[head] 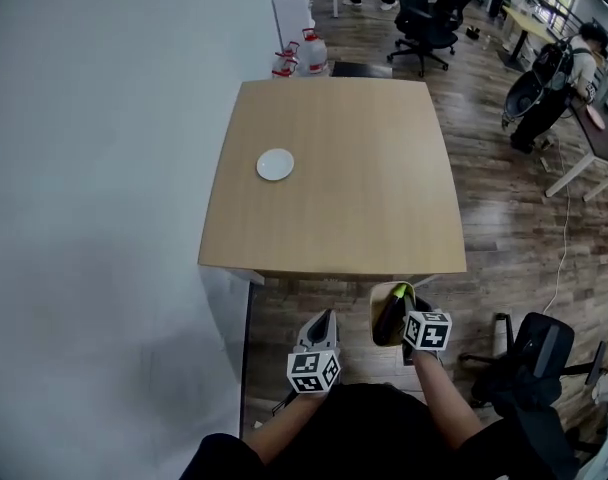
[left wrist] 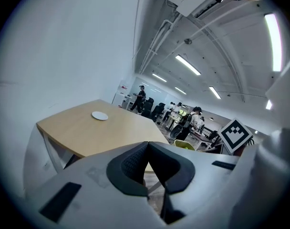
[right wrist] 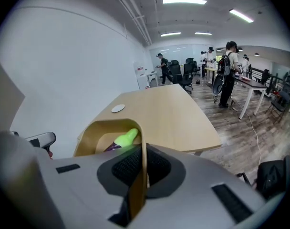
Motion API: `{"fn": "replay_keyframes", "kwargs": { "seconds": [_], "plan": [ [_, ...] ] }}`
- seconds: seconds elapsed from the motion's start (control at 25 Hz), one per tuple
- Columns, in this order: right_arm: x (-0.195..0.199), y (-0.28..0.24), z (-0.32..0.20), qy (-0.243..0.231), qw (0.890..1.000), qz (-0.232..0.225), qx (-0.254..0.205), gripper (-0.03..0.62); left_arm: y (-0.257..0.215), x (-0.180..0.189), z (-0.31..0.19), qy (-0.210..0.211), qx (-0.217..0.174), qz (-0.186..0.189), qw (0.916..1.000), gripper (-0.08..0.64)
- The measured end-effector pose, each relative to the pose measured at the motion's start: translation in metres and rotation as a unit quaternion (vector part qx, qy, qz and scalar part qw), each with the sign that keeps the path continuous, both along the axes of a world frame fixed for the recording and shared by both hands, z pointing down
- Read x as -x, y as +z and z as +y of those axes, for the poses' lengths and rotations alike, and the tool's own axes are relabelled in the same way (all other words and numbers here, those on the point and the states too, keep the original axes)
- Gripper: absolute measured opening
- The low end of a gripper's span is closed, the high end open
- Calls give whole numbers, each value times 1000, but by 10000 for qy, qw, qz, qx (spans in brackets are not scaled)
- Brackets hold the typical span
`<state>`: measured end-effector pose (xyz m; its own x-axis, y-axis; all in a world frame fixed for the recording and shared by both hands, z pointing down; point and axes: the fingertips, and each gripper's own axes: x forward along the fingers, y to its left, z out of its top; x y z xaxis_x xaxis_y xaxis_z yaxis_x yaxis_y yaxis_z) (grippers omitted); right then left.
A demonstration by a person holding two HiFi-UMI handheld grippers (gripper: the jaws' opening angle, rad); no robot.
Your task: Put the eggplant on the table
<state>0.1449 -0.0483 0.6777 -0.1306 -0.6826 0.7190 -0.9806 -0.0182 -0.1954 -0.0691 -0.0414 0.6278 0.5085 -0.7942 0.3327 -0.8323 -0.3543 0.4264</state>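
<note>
- Open-plan office, with a white wall [head: 104, 168] on the left. The light wood table [head: 334, 198] stands directly ahead and carries only a small white plate [head: 275, 164].
- Eggplant [right wrist: 126, 137]: lies inside a bent-wood container [right wrist: 107, 128] held in the air short of the table's near edge, not yet over the top. Only its green cap and part of the dark purple body show.
- Handling, as judged: light, firm but easily bruised, with a smooth, slippery skin. Take hold across the thick mid-body rather than the cap, or tip it out of the container.
- Right tongs [right wrist: 144, 168]: clamped almost fully together on the container's thin side wall, carrying the container and its contents.
- Left tongs [left wrist: 147, 149]: pads meet with nothing between them; they hang free beside the container.
</note>
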Motion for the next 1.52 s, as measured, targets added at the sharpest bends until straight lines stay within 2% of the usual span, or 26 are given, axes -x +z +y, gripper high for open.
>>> {"fn": "replay_keyframes", "kwargs": {
  "seconds": [0.2, 0.4, 0.92, 1.2, 1.4, 1.52],
  "plan": [
    [49, 9, -49, 29, 10000, -66, 17, 62, 5, 51, -46, -48, -24, 8, 10000, 12],
    [102, 13, -79, -107, 9996, -249, 34, 61, 12, 87, -58, -30, -34, -94, 9999, 12],
    [215, 47, -147, -872, 9953, -415, 100, 63, 28, 174, -75, -799, 37, -294, 9964, 12],
    [253, 88, -186, -1086, 9918, -467, 476, 61, 36, 198, -111, -1051, 209, -451, 9932, 12],
    [264, 112, -226, -908, 9928, -571, 529, 61, 34, 206, -156, -878, -39, -820, 9928, 12],
    [269, 131, -246, -854, 9933, -513, 588, 62, 36, 213, -185, -873, 25, -883, 9923, 12]
  ]
}}
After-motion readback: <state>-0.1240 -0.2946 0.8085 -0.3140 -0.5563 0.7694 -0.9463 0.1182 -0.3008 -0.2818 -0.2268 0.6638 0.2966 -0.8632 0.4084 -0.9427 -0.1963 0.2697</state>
